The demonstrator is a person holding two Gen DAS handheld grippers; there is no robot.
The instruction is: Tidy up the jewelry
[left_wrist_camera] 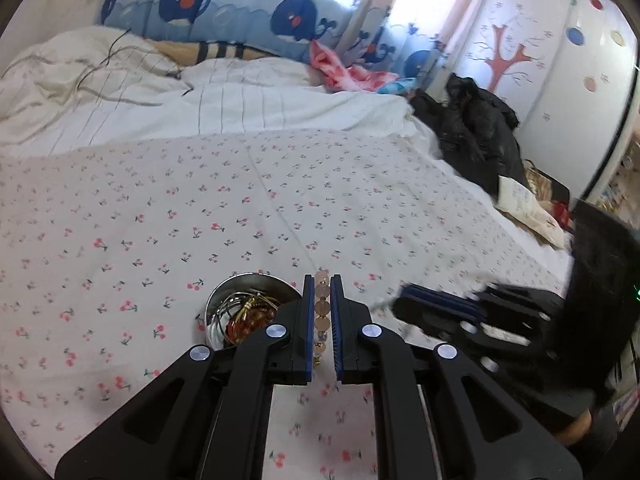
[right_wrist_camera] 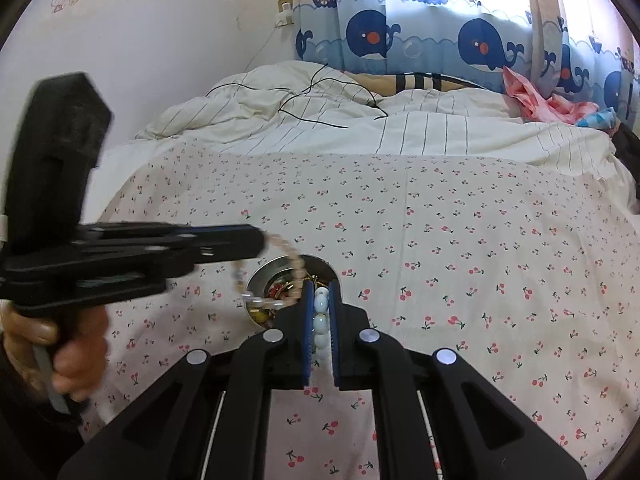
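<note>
My left gripper (left_wrist_camera: 322,280) is shut on a pale pink bead bracelet (left_wrist_camera: 322,306), held just right of a small metal bowl (left_wrist_camera: 224,292) on the bed. The bowl holds thin gold bangles and amber beads (left_wrist_camera: 248,320). My right gripper (right_wrist_camera: 321,286) is shut on a white-blue bead bracelet (right_wrist_camera: 320,324), just above and right of the same bowl (right_wrist_camera: 260,276). In the right wrist view the left gripper (right_wrist_camera: 262,240) comes in from the left with the pink bracelet (right_wrist_camera: 298,268) hanging over the bowl. The right gripper (left_wrist_camera: 404,298) shows blurred at the right of the left wrist view.
The bowl rests on a cherry-print sheet (left_wrist_camera: 280,208). A striped white duvet (left_wrist_camera: 200,108) with a black cable (right_wrist_camera: 320,112) lies behind. Dark clothes (left_wrist_camera: 472,128) and bags (left_wrist_camera: 528,208) sit at the bed's right edge. Whale-print curtains (right_wrist_camera: 440,40) hang behind.
</note>
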